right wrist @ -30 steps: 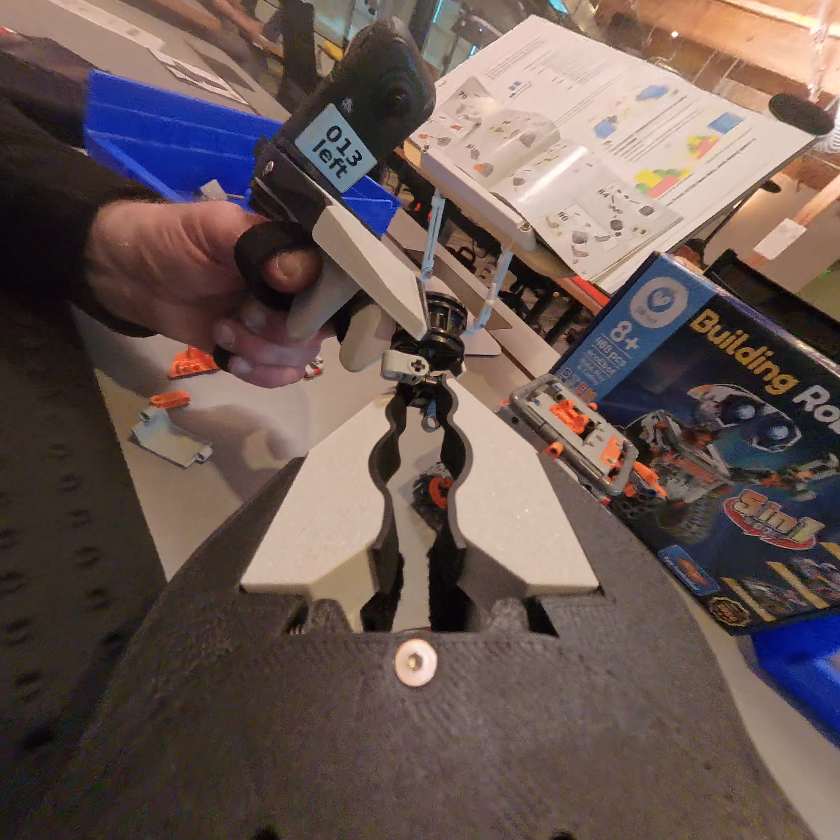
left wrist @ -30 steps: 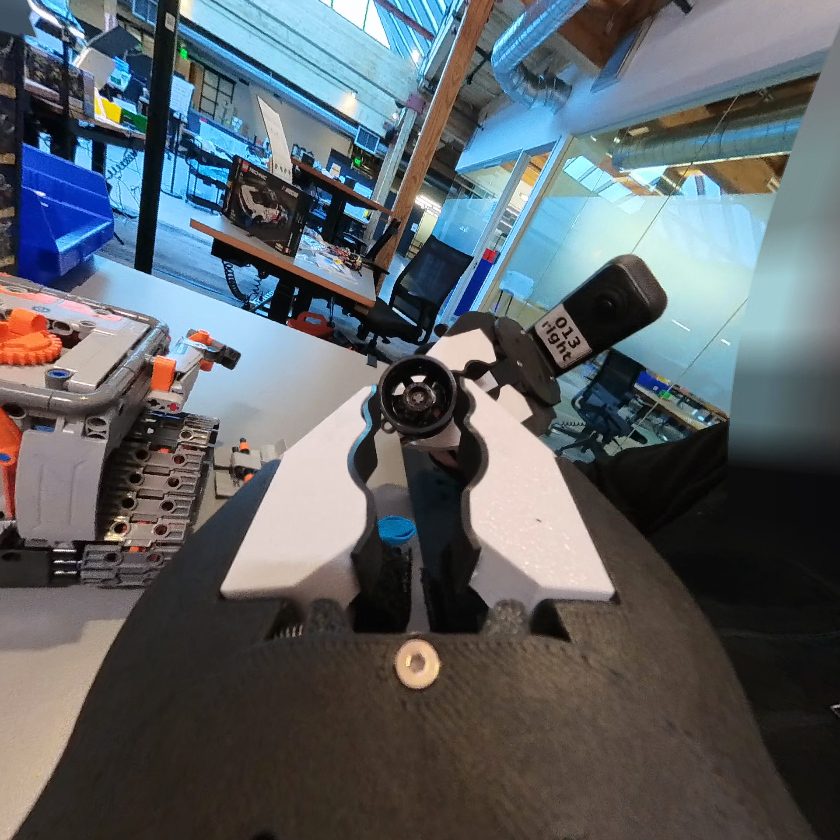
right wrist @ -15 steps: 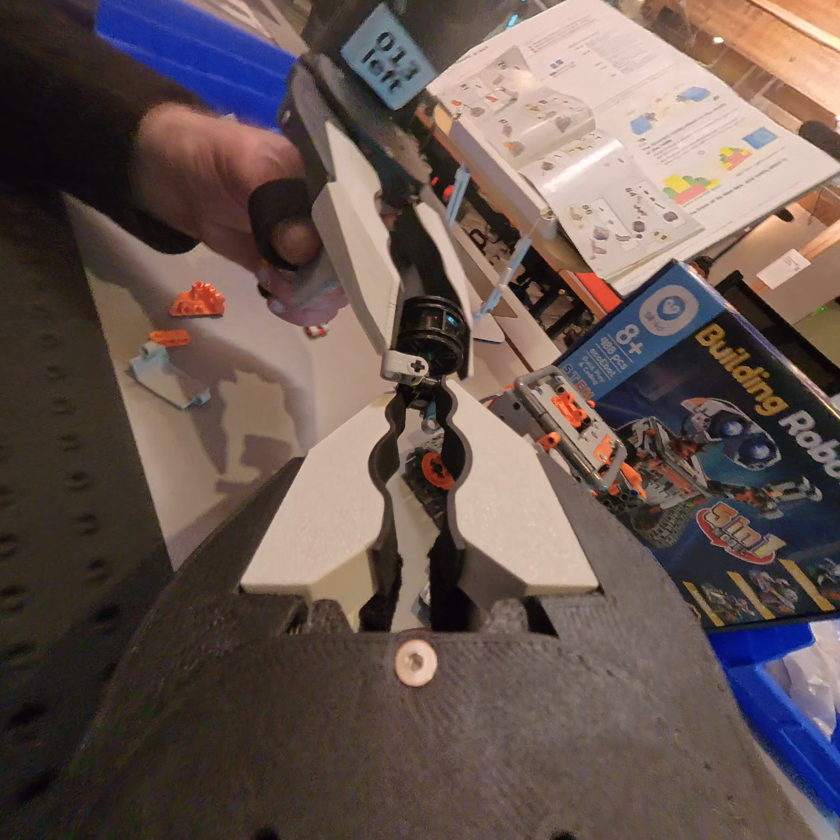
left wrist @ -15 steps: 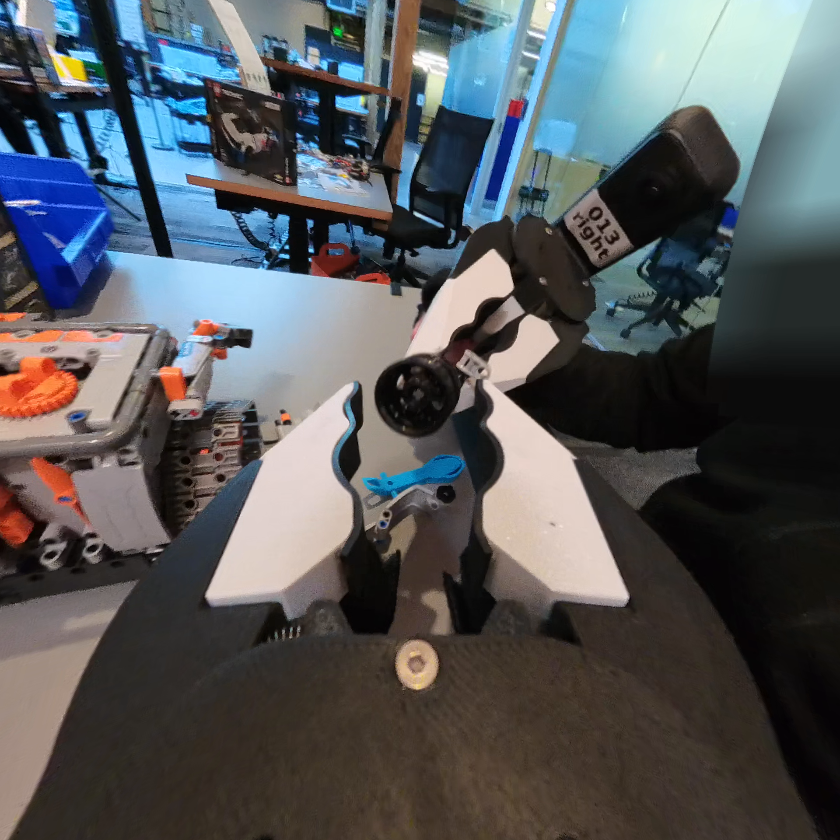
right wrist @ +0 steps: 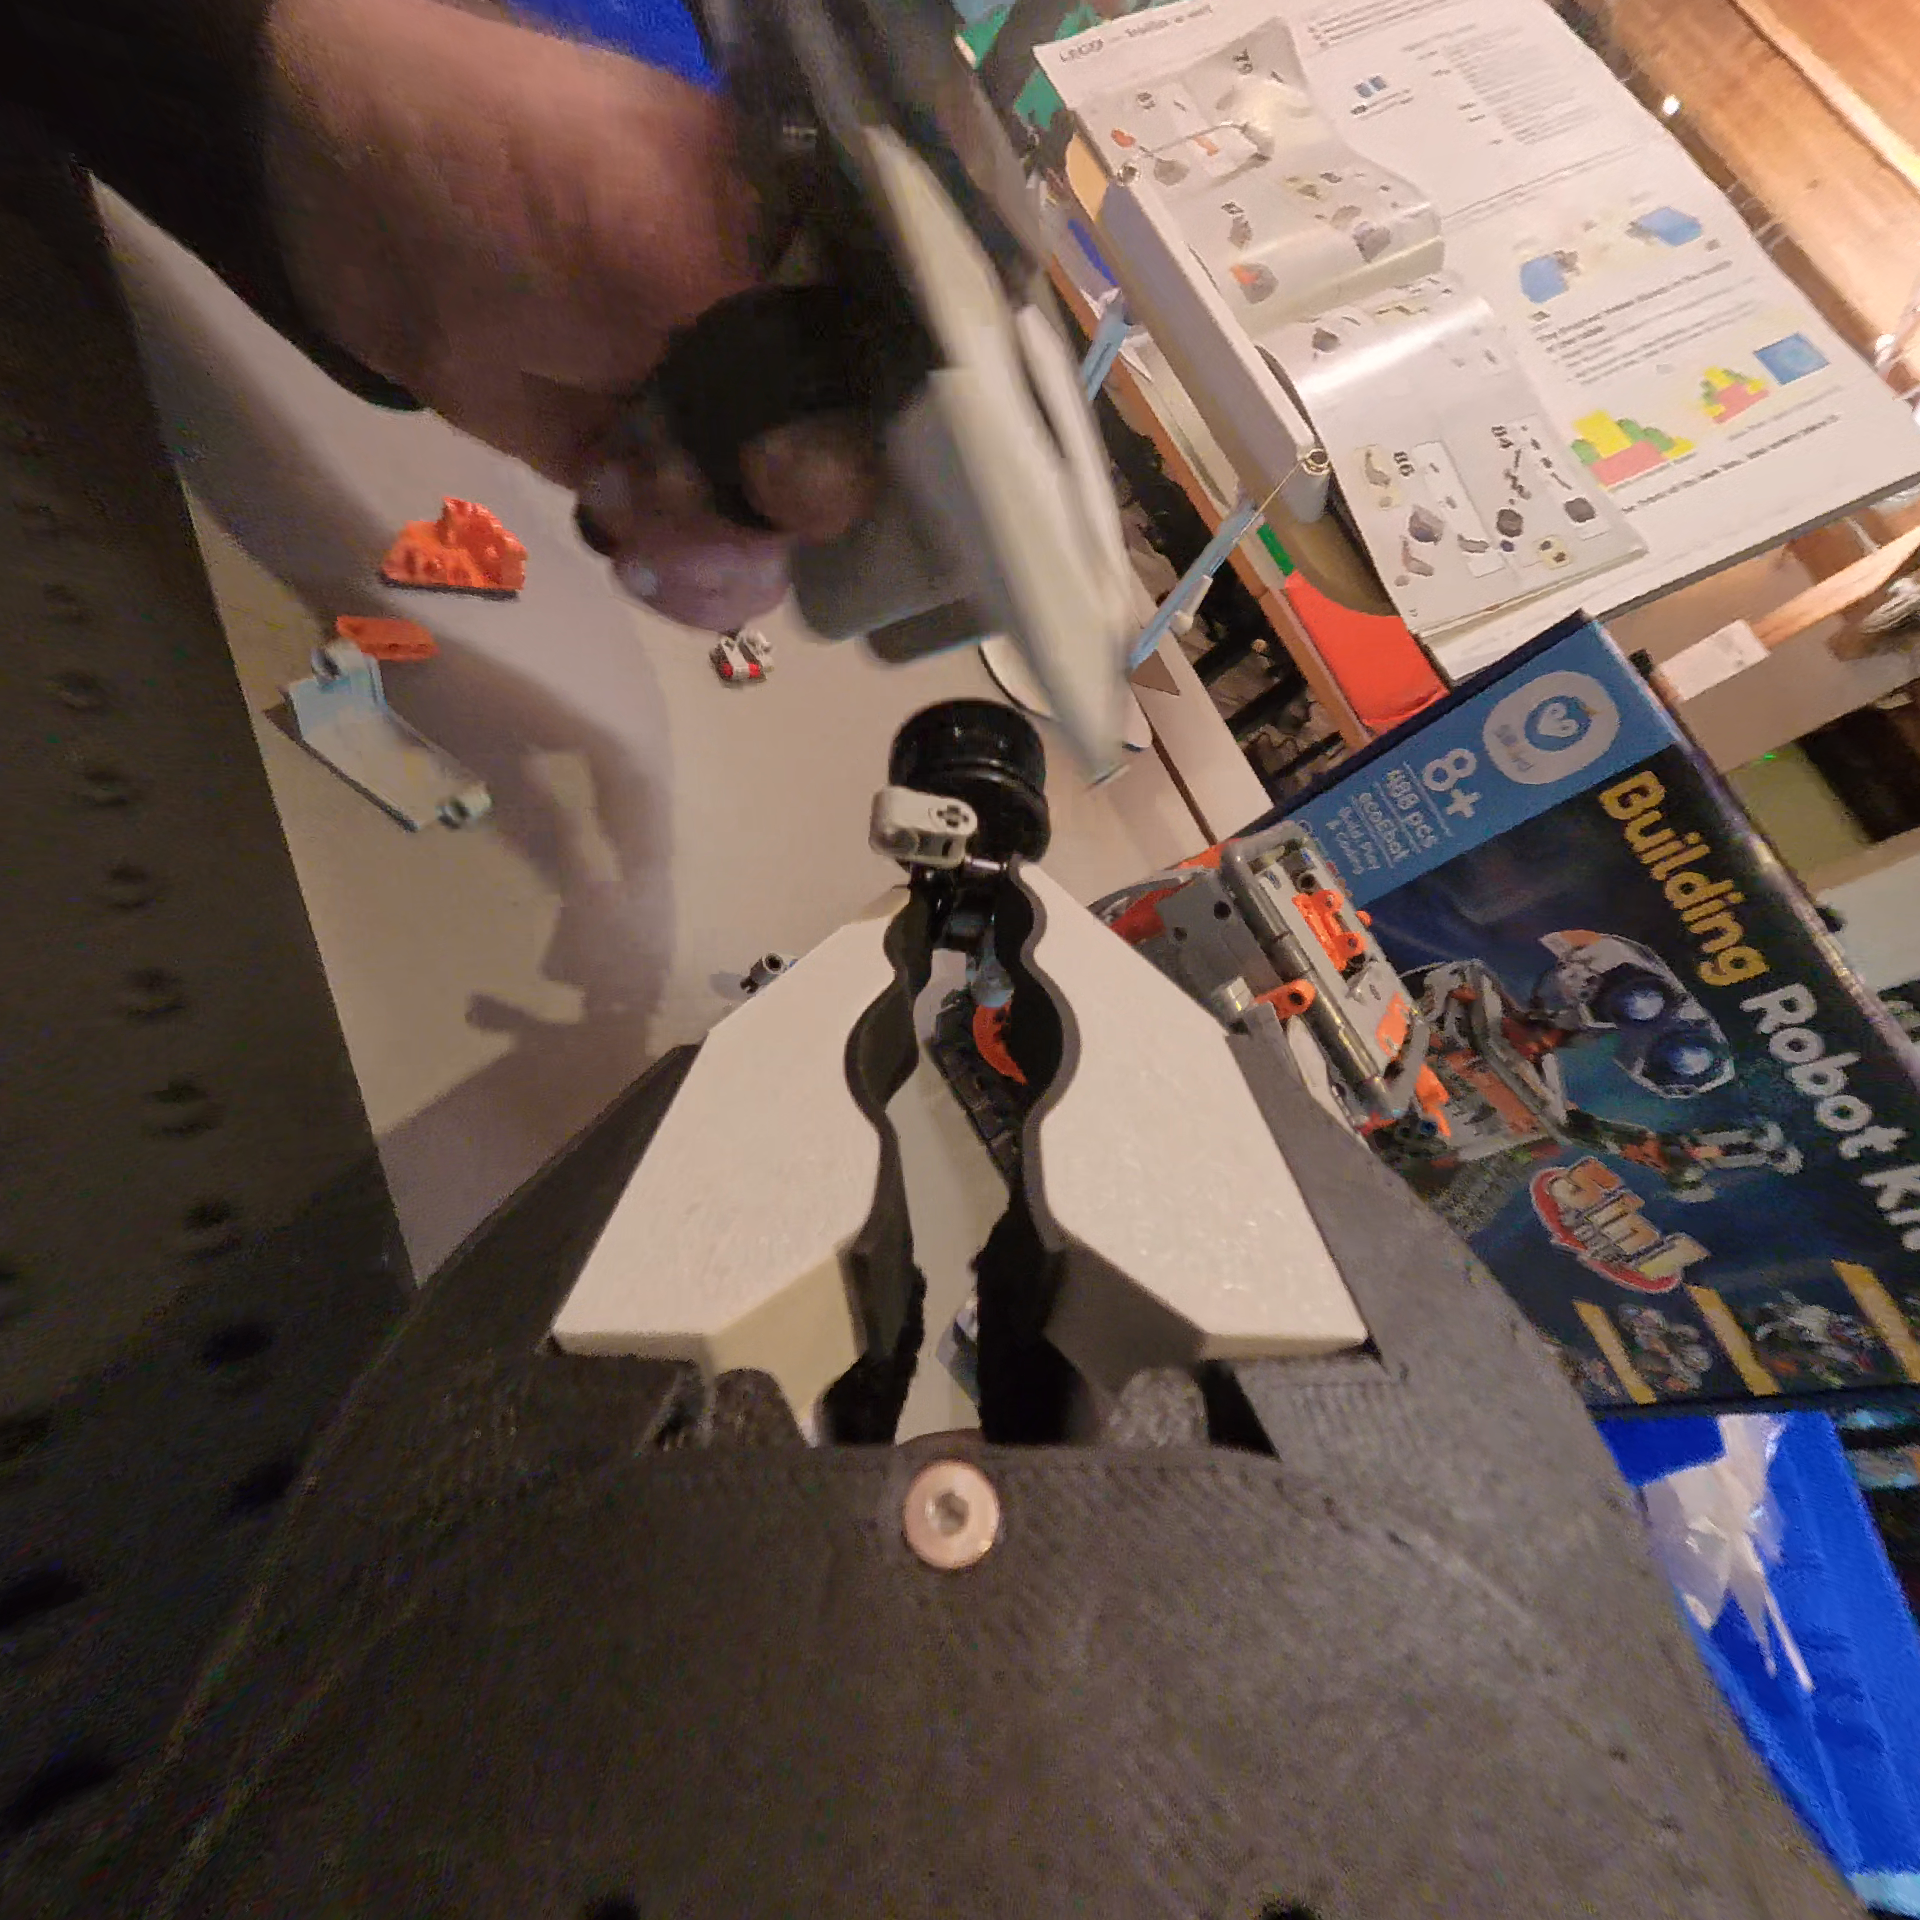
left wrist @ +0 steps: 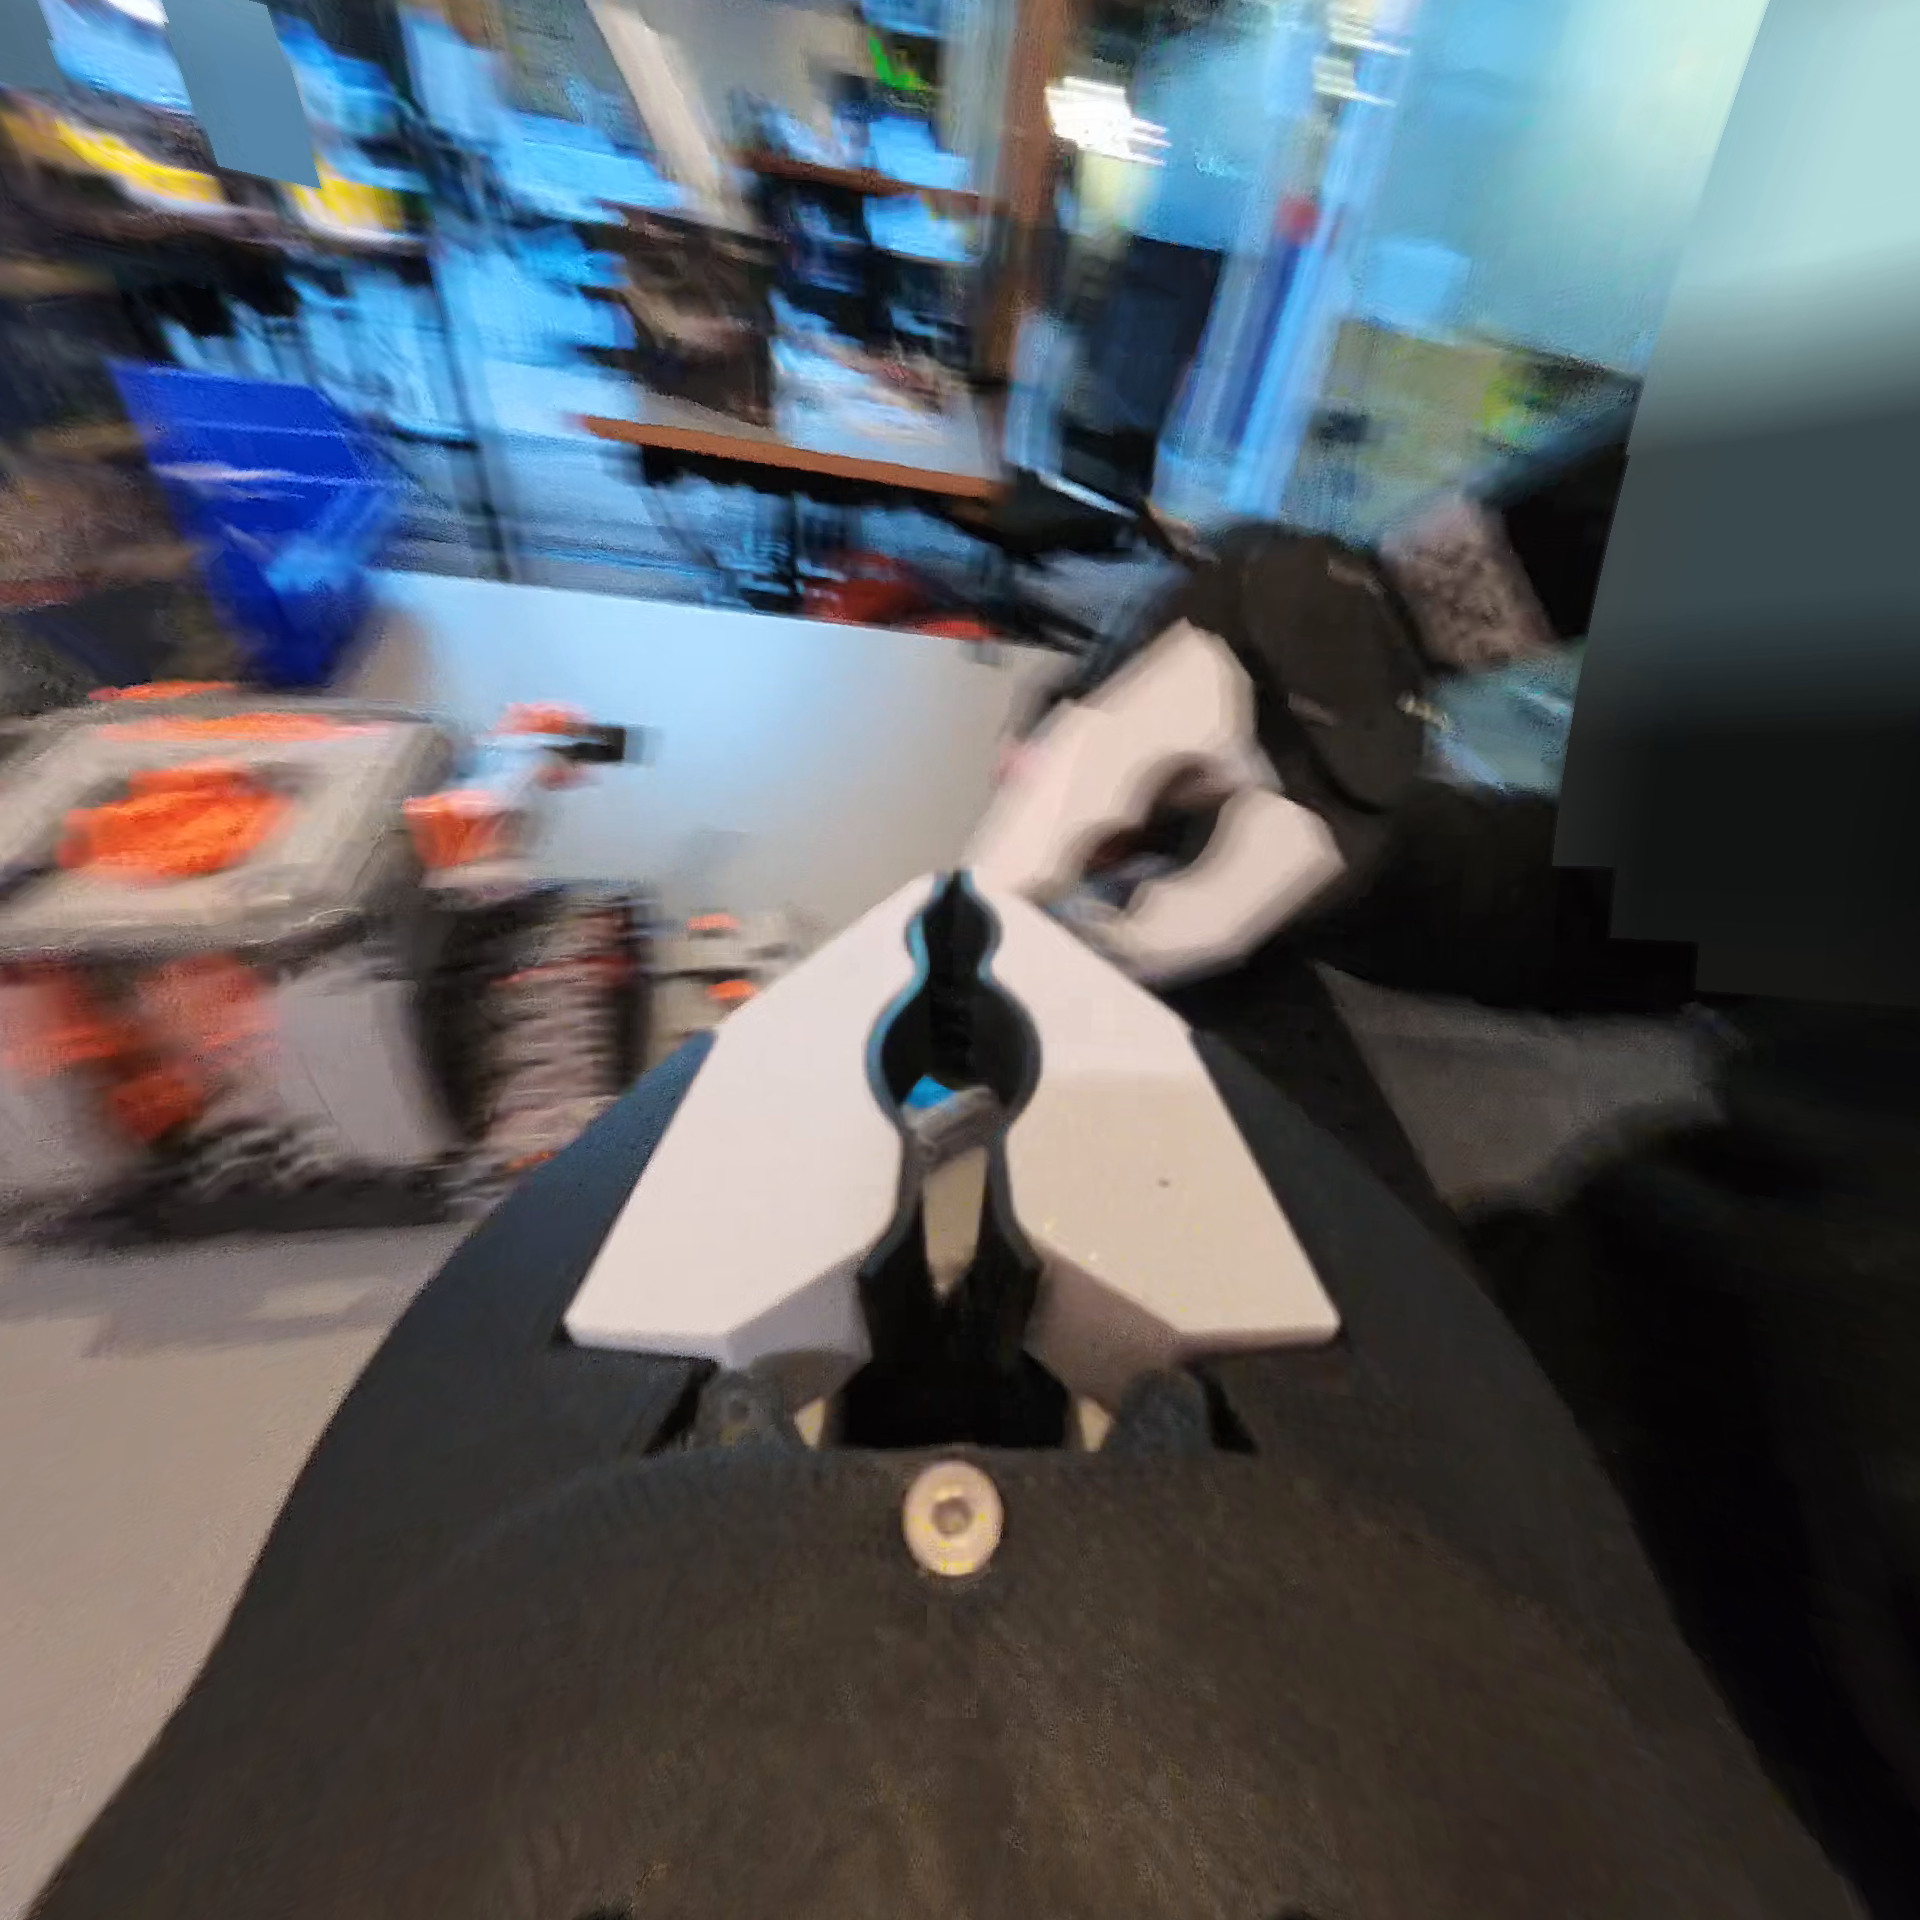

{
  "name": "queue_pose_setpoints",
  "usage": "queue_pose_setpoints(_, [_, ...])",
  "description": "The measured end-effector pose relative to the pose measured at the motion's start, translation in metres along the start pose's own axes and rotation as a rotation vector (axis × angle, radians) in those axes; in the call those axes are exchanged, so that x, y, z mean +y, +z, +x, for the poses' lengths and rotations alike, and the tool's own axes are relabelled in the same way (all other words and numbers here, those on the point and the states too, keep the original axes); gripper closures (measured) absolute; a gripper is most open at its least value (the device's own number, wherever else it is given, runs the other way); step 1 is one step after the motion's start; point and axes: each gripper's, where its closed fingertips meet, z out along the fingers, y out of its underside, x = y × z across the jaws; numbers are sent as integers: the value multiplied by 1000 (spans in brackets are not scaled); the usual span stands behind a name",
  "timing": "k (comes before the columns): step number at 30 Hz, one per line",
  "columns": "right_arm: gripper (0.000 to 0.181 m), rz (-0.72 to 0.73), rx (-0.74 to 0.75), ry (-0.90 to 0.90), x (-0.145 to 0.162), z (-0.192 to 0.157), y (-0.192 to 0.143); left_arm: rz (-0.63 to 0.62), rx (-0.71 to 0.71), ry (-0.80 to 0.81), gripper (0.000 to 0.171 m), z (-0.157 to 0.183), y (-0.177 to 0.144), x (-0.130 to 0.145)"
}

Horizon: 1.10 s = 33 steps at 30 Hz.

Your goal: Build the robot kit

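Note:
My right gripper (right wrist: 961, 899) is shut on the thin axle end of a small assembly: a black wheel (right wrist: 966, 764) with a grey connector (right wrist: 920, 826) at its side, held in the air above the table. My left gripper (left wrist: 951, 888) is shut with its tips together and holds nothing. A grey piece and a blue piece on the table show through the gap behind its tips. In the right wrist view the left gripper (right wrist: 1091, 727) is blurred, held by a hand (right wrist: 499, 239), just above and right of the wheel. The right gripper (left wrist: 1081, 873) shows blurred in the left wrist view.
A grey and orange brick-built tracked model (left wrist: 208, 883) stands on the white table (left wrist: 790, 727), also in the right wrist view (right wrist: 1299, 966). Behind it are a kit box (right wrist: 1662, 1039) and an open instruction booklet (right wrist: 1455, 260). Loose orange (right wrist: 452, 551) and grey (right wrist: 374, 738) pieces lie at left. A blue bin (right wrist: 1787, 1610) is at right.
My left gripper let go of the black wheel, drew away from it and shut empty. The right gripper kept hold of the wheel assembly and now holds it alone.

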Motion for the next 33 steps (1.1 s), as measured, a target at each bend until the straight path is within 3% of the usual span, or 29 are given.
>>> queue_pose_setpoints(1, [171,16,-10,-5,-2,-4,-2,25,-69,-7,171,-20,-11,-4])
queue_pose_setpoints(3, [171,42,-21,63,-1,1,-7,93,-19,-157,171,-35,-25,-12])
queue_pose_setpoints(5, [170,43,-74,92,2,0,-4,-51,29,-29,171,-9,-4,11])
queue_pose_setpoints(8, [170,41,-154,128,7,-8,-3,-63,57,51,168,0,-1,10])
queue_pose_setpoints(10, [170,62,-195,178,8,-7,-6,-63,48,85,140,-1,-4,6])
queue_pose_setpoints(15, [170,81,-239,215,7,-9,-8,-267,-15,381,107,8,6,33])
queue_pose_setpoints(17, [170,130,-287,212,-2,-16,-11,-350,-14,455,109,11,13,48])
queue_pose_setpoints(20, [170,169,-327,238,-5,-18,-15,-378,28,482,138,19,17,58])
queue_pose_setpoints(28, [169,183,-404,280,-3,-23,-18,-352,75,451,140,26,17,59])
queue_pose_setpoints(30, [169,156,-406,279,2,-24,-16,-325,81,420,132,27,18,54])
queue_pose_setpoints(33, [168,127,-415,298,7,-26,-13,-342,79,418,140,27,17,57])
